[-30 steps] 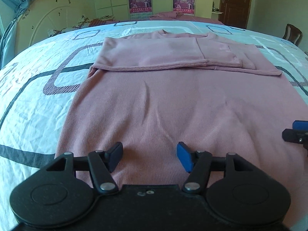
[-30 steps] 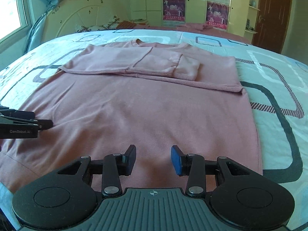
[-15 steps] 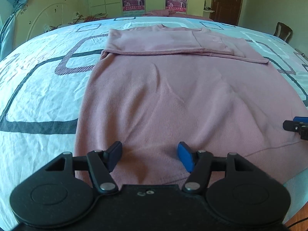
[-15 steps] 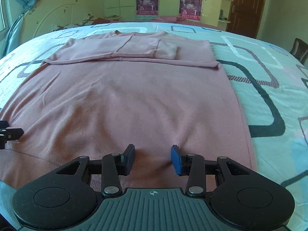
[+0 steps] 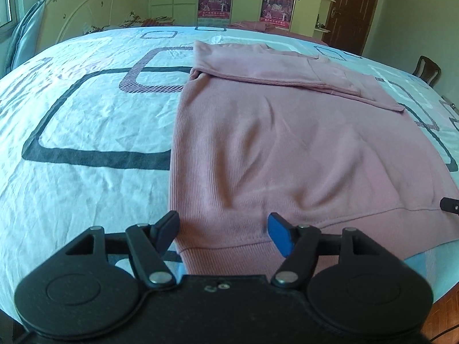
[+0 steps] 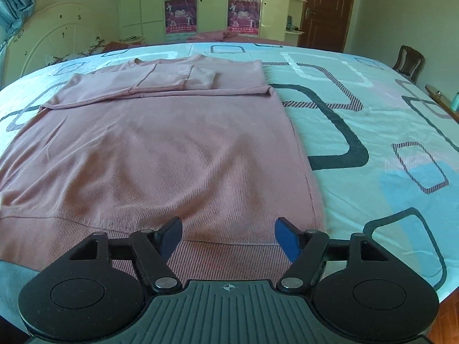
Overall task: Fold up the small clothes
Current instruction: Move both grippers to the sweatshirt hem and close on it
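Both grippers have pulled back and slid outward since a second ago, so each one now sits over a bottom corner of the sweater instead of mid-hem. The bed (image 5: pixel 86 132), with its white sheet and dark rounded-square pattern, fills both views, and the pink sweater (image 5: pixel 287 149) lies flat on it, sleeves folded across the chest at the far end, ribbed hem nearest the cameras. The left wrist view catches the sweater's left side edge and bare sheet beyond it, plus a sliver of the other gripper at the far right edge; the right wrist view shows the opposite side edge (image 6: pixel 304 154) and a wooden chair (image 6: pixel 408 61) by the wall, but nothing of the left tool. The left gripper (image 5: pixel 222 230) has its fingers spread wide, straddling the hem corner, gripping nothing. The right gripper (image 6: pixel 228 236) is likewise wide apart above the hem band, also released.
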Motion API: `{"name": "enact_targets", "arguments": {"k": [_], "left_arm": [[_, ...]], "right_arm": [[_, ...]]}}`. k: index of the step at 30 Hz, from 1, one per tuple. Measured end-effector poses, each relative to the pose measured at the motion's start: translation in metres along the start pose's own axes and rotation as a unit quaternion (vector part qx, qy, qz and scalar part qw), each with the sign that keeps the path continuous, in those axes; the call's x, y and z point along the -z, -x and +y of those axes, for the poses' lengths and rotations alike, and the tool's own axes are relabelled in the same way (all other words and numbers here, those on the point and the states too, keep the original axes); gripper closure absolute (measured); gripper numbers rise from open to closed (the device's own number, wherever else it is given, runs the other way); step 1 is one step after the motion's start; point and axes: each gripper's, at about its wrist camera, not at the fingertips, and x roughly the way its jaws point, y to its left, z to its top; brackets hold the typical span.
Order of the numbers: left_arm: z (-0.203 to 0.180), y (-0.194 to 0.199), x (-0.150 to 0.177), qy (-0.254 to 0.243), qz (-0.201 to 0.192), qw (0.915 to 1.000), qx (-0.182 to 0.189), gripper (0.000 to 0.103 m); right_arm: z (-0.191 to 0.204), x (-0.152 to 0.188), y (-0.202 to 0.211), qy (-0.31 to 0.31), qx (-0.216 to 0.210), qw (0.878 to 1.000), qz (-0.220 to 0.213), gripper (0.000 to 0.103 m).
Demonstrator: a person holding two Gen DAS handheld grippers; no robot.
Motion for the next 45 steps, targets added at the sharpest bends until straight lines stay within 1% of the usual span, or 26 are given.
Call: {"name": "enact_targets", "arguments": {"k": [2,4,5,6,7,9,11,14,16,19,22,24,25,26,27,28,29,30,32,36,38,39,40,42,43,45], "left_arm": [[0.000,-0.001,0.002,-0.005,-0.004,1.0000,0.000,0.037],[0.000,-0.002,0.003,-0.008,-0.004,1.0000,0.000,0.036],[0.000,-0.002,0.003,-0.010,-0.004,0.9999,0.001,0.035],[0.000,-0.003,0.003,-0.010,-0.004,0.9999,0.002,0.035],[0.000,-0.003,0.004,-0.011,-0.004,0.9999,0.004,0.034],[0.001,-0.003,0.004,-0.013,-0.002,0.9999,0.005,0.031],[0.004,-0.004,0.005,-0.003,0.007,1.0000,0.005,0.021],[0.008,-0.004,0.008,0.003,0.006,0.9999,0.011,0.014],[0.008,-0.005,0.010,-0.001,0.009,0.9999,0.014,0.008],[0.007,-0.003,0.013,-0.013,0.017,0.9997,0.013,0.007],[0.009,0.000,0.016,-0.006,0.022,0.9996,0.018,0.007],[0.012,0.002,0.016,0.008,0.025,0.9993,0.025,0.010],[0.014,0.003,0.016,0.018,0.024,0.9992,0.025,0.016],[0.015,0.005,0.017,0.026,0.021,0.9991,0.025,0.024],[0.017,0.006,0.017,0.035,0.019,0.9989,0.025,0.027],[0.020,0.007,0.016,0.044,0.018,0.9985,0.026,0.035],[0.022,0.007,0.016,0.051,0.017,0.9982,0.027,0.042],[0.025,0.008,0.015,0.058,0.019,0.9976,0.030,0.044],[0.028,0.009,0.013,0.071,0.030,0.9961,0.044,0.055],[0.027,0.007,0.011,0.077,0.057,0.9922,0.080,0.072],[0.025,0.005,0.010,0.075,0.064,0.9908,0.093,0.087],[0.024,0.004,0.010,0.077,0.067,0.9897,0.100,0.091],[0.022,0.003,0.008,0.077,0.069,0.9890,0.106,0.096],[0.021,0.004,0.005,0.075,0.063,0.9888,0.113,0.098],[0.021,0.006,0.003,0.077,0.059,0.9883,0.118,0.099],[0.022,0.008,-0.002,0.085,0.051,0.9871,0.125,0.099]], "right_arm": [[0.002,0.002,-0.005,0.001,0.002,1.000,0.004,0.032],[0.006,0.003,-0.011,0.000,0.006,1.000,0.011,0.028],[0.007,0.004,-0.013,0.000,0.011,1.000,0.013,0.017],[0.008,0.004,-0.015,0.002,0.018,1.000,0.016,0.001],[0.009,0.004,-0.019,0.003,0.028,0.999,0.024,0.000],[0.004,0.006,-0.023,-0.009,0.019,0.999,0.032,0.000],[-0.002,0.006,-0.024,-0.025,0.007,0.999,0.034,0.000],[-0.009,0.006,-0.023,-0.032,-0.009,0.999,0.037,0.000],[-0.010,0.009,-0.020,-0.036,-0.015,0.999,0.023,0.000],[-0.009,0.016,-0.016,-0.023,-0.020,1.000,-0.004,0.000],[-0.013,0.017,-0.007,-0.021,-0.023,0.999,-0.006,0.000],[-0.018,0.016,0.006,-0.023,-0.013,0.999,-0.032,0.000],[-0.020,0.015,0.011,-0.019,-0.005,0.999,-0.044,0.000],[-0.024,0.015,0.015,-0.018,0.000,0.999,-0.048,0.000],[-0.029,0.013,0.017,-0.021,0.002,0.998,-0.050,0.002],[-0.034,0.013,0.018,-0.027,0.004,0.998,-0.051,0.006],[-0.039,0.013,0.018,-0.033,0.003,0.998,-0.046,0.021],[-0.046,0.012,0.016,-0.042,-0.001,0.999,-0.034,0.034],[-0.057,0.013,0.013,-0.063,-0.004,0.998,-0.017,0.037],[-0.072,0.017,0.013,-0.088,0.003,0.996,-0.002,0.037],[-0.075,0.019,0.008,-0.095,-0.002,0.995,0.019,0.037],[-0.075,0.020,0.007,-0.098,-0.006,0.995,0.023,0.042],[-0.075,0.020,0.007,-0.097,-0.011,0.995,0.024,0.049],[-0.073,0.018,0.009,-0.094,-0.026,0.995,0.030,0.076],[-0.072,0.016,0.009,-0.093,-0.026,0.995,0.032,0.083],[-0.076,0.011,0.010,-0.100,-0.037,0.994,0.038,0.091]]}}
